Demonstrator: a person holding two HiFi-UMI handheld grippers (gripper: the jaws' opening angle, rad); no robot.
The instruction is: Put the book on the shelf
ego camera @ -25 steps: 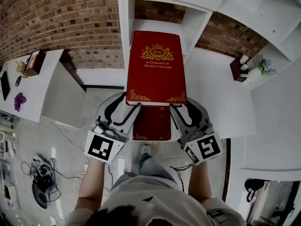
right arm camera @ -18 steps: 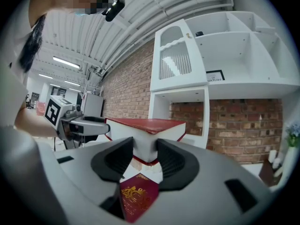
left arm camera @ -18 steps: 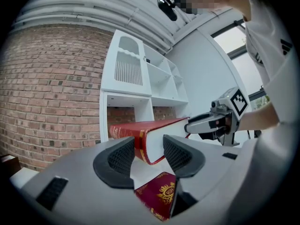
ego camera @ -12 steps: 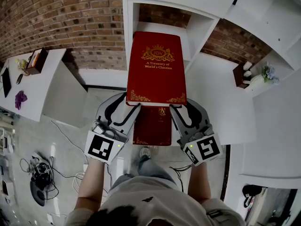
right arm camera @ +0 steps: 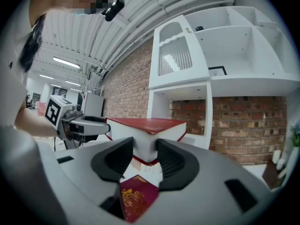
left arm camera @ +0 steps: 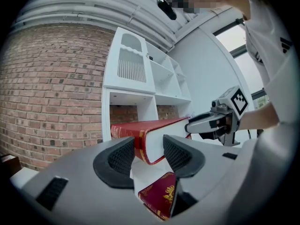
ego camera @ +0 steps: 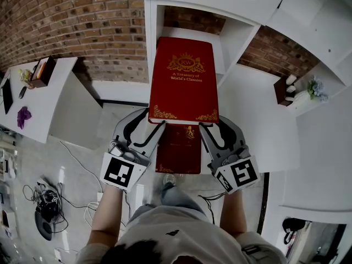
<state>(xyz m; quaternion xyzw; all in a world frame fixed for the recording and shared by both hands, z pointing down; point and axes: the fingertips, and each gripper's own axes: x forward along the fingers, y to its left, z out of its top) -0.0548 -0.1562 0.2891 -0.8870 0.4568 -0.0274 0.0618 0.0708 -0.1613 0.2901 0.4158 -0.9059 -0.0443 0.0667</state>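
Note:
A thick red hardback [ego camera: 183,81] with gold print is held flat in front of the open compartment of the white shelf [ego camera: 151,37], its far end at the opening. My left gripper [ego camera: 155,125] is shut on its near left corner, and my right gripper [ego camera: 206,126] on its near right corner. In the left gripper view the book's corner [left arm camera: 150,137] fills the space between the pads of the left gripper [left arm camera: 149,154]. The right gripper view shows the same at the other corner [right arm camera: 146,142] for the right gripper [right arm camera: 145,158]. A second red book [ego camera: 177,150] lies lower down, under the held one.
A brick wall [ego camera: 71,21] runs behind the shelf. A white side table [ego camera: 49,100] with small items stands at the left. On the white counter [ego camera: 258,120] at the right are a dark box [ego camera: 281,89] and flowers [ego camera: 314,86]. Cables [ego camera: 47,202] lie on the floor.
The held book and both grippers have edged slightly toward the shelf opening. Both grips are unchanged.

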